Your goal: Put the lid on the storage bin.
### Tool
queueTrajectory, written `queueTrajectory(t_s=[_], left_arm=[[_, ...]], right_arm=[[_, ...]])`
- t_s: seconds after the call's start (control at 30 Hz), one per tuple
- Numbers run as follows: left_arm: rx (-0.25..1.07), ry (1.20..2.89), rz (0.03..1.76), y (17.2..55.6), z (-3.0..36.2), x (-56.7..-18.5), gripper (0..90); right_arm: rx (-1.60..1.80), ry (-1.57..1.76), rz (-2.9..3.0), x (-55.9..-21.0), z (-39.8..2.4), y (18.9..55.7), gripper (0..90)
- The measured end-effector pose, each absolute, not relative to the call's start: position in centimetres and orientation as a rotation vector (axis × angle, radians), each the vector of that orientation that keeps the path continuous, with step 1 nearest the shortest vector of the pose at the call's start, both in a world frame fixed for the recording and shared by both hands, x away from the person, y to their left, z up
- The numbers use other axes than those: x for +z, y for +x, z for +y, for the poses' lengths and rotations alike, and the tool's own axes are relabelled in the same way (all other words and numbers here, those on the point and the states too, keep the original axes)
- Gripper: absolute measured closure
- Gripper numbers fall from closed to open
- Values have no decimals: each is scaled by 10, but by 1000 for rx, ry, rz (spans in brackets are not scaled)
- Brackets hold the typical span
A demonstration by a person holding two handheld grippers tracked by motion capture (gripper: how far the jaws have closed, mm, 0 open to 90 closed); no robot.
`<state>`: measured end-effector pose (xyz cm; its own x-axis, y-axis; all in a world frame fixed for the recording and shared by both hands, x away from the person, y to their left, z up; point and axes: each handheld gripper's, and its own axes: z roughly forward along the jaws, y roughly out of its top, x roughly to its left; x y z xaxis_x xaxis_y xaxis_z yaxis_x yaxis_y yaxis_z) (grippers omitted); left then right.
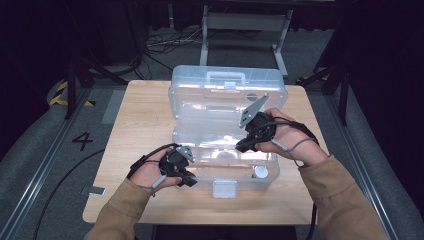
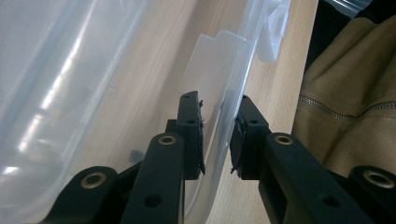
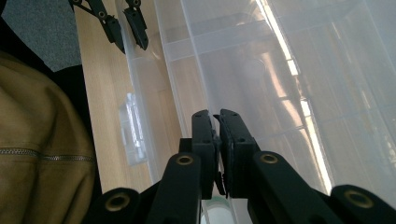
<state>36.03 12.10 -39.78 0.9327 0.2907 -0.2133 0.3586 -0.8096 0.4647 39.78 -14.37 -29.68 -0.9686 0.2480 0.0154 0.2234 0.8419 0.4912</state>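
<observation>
A clear plastic box (image 1: 182,137) stands on the wooden table (image 1: 140,115), its lid (image 1: 227,92) swung up and back. My left gripper (image 1: 192,180) is at the box's front left corner. In the left gripper view its jaws (image 2: 218,135) straddle the clear front wall (image 2: 219,93) and the pads press on it. Out in the right gripper view, the same gripper (image 3: 126,32) appears at the box edge. My right gripper (image 1: 241,146) hangs over the box's right half, jaws shut (image 3: 217,123) with nothing seen between them. A small white round thing (image 1: 260,172) lies in the box's front right corner.
A clear latch (image 1: 224,189) hangs from the box's front wall near the table's front edge. Both tan sleeves (image 1: 345,200) come in from the bottom. Past the table are a metal frame (image 1: 245,22), floor cables and dark stands.
</observation>
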Motion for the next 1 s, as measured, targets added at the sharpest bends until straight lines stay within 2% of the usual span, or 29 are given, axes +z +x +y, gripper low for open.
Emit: queueTrajectory(t_s=[0.5,1.0], left_arm=[[-178,2547,466,359,127,-380,759],[-148,2433,503,364,164,-338,849]], right_arm=[[778,380,2956,-297,-143,396,857],[772,380,2953,-297,-142,395,857]])
